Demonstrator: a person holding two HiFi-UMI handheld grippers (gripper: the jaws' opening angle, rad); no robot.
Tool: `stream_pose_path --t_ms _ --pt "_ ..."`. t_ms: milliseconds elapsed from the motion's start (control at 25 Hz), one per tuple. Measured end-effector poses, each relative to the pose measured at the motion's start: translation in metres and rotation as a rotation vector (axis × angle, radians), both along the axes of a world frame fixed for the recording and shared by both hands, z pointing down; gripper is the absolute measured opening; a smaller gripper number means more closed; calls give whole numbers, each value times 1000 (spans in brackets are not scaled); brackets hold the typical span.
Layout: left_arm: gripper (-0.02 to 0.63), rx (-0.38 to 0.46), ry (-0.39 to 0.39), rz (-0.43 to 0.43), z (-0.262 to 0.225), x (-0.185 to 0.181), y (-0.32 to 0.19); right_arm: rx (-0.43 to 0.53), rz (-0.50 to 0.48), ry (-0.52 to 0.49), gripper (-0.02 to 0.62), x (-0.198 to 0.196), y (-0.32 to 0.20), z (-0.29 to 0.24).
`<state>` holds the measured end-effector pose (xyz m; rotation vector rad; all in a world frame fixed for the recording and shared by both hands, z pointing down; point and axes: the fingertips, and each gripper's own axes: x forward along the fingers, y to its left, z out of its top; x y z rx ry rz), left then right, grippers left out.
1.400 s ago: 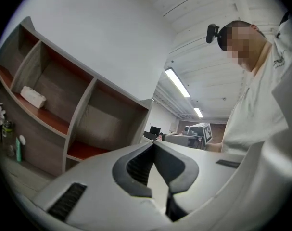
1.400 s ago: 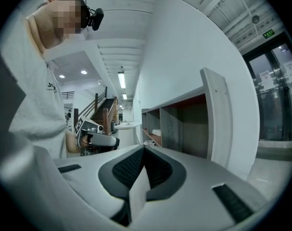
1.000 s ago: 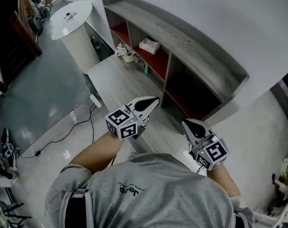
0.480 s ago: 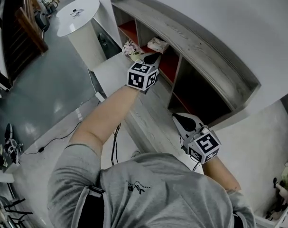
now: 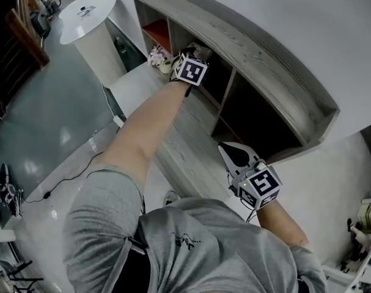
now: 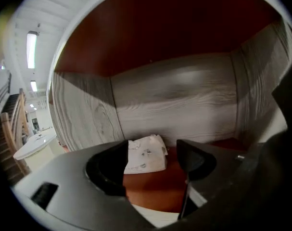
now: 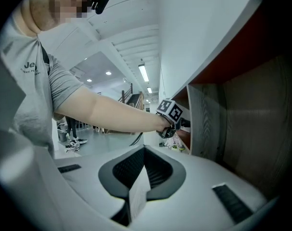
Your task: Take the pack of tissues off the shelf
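Left gripper (image 6: 154, 165) now inside shelf (image 6: 174, 100), jaws opened before tissues (image 6: 146, 154).

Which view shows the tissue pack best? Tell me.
Left gripper view: the pack of tissues shows plainly on the red shelf beyond the left gripper, whose jaws have just been opening, nothing between them. In the head view that gripper hides it; the right gripper view misses it.
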<state>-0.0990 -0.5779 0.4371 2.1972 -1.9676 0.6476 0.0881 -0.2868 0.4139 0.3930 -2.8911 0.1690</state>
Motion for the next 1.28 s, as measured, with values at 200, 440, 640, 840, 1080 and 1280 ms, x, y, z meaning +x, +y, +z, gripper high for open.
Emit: stream_pose_path --t_ms 200,440,640,840,1080,1280 --pt "331 -49 -41 43 16 3 -15 4 53 13 8 -8 -14 -7" --pt "293 -78 -86 35 34 -3 -17 34 143 -22 8 -11 -40 -14" --pt "229 -45 -156 42 32 -9 -17 63 267 -24 7 -8 -74 -6" --pt "158 -8 -161 46 27 -9 -16 47 343 -10 7 -3 -100 8" --pt "126 31 -94 80 15 -5 1 41 346 -6 8 -2 -96 9" --pt "123 71 -69 113 -4 -3 20 46 335 -8 8 -7 -91 8"
